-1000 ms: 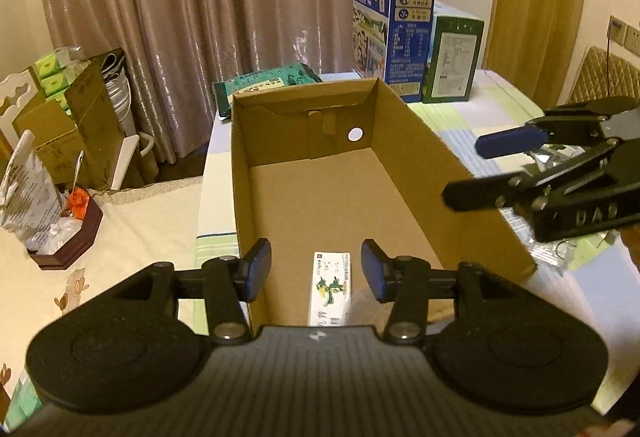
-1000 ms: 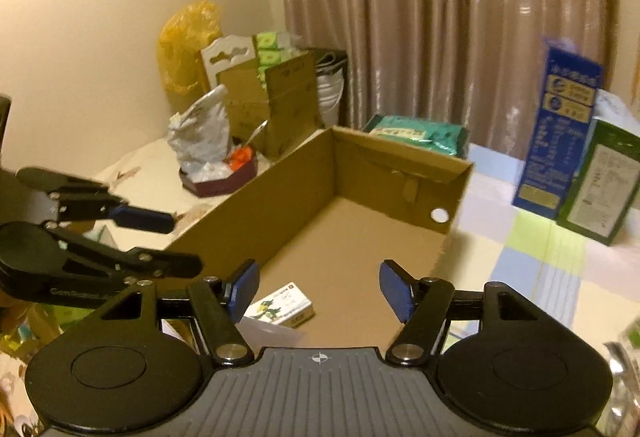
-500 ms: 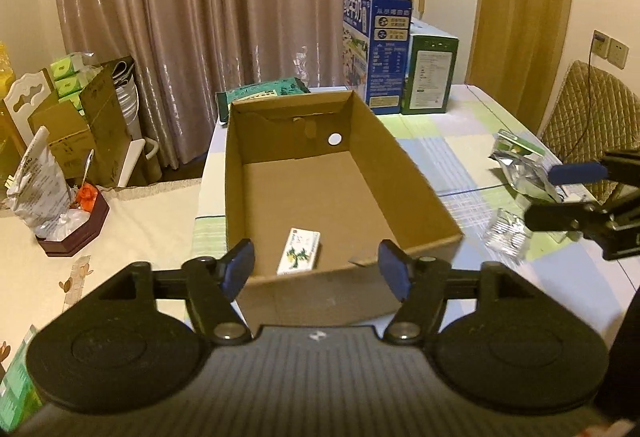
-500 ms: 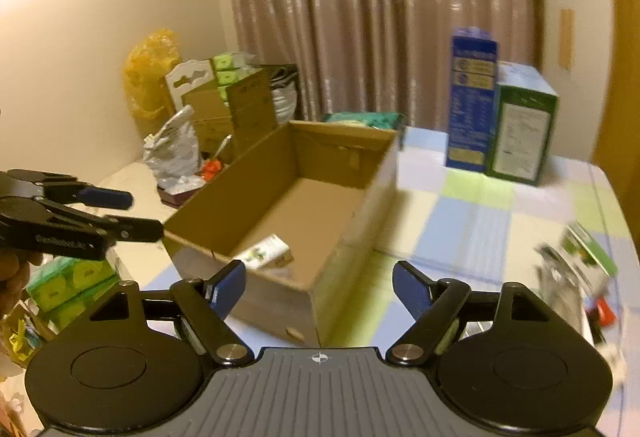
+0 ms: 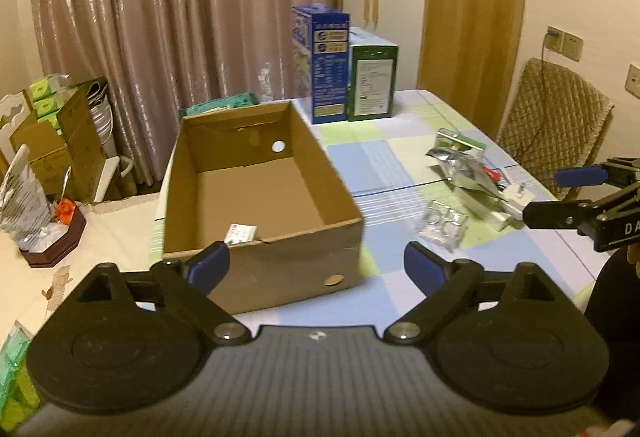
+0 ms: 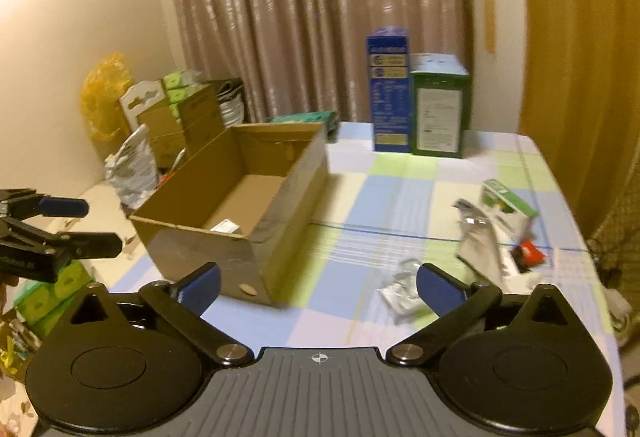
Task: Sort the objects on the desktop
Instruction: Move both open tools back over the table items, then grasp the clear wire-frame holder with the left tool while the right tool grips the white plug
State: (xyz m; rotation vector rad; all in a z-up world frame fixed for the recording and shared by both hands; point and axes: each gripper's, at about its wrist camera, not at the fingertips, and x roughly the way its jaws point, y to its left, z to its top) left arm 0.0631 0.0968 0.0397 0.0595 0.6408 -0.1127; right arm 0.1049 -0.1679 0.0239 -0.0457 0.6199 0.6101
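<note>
Left wrist view first: we held our left gripper [image 5: 316, 269] just short of the near end of the open cardboard box [image 5: 256, 193], its jaws opening wide with nothing between them. That box sat at the left edge of the table [image 5: 384, 165], and a small white packet [image 5: 240, 234] lay flat inside it against the near wall. Behind it, at the table's far edge, a blue carton [image 5: 326, 65] and a green carton [image 5: 372, 81] stood upright, touching each other. Toward the right edge lay a loose cluster: a clear crinkled wrapper [image 5: 442, 225], a silver foil pouch [image 5: 464, 167] and a small green-and-white box [image 5: 460, 141], near one another. Our right gripper [image 5: 560, 193] hung beside that cluster at the right edge of the view. From the right wrist view, its jaws were opening to their widest, empty, above the wrapper [image 6: 402, 287], with the cardboard box [image 6: 240, 205] off to the left.
</note>
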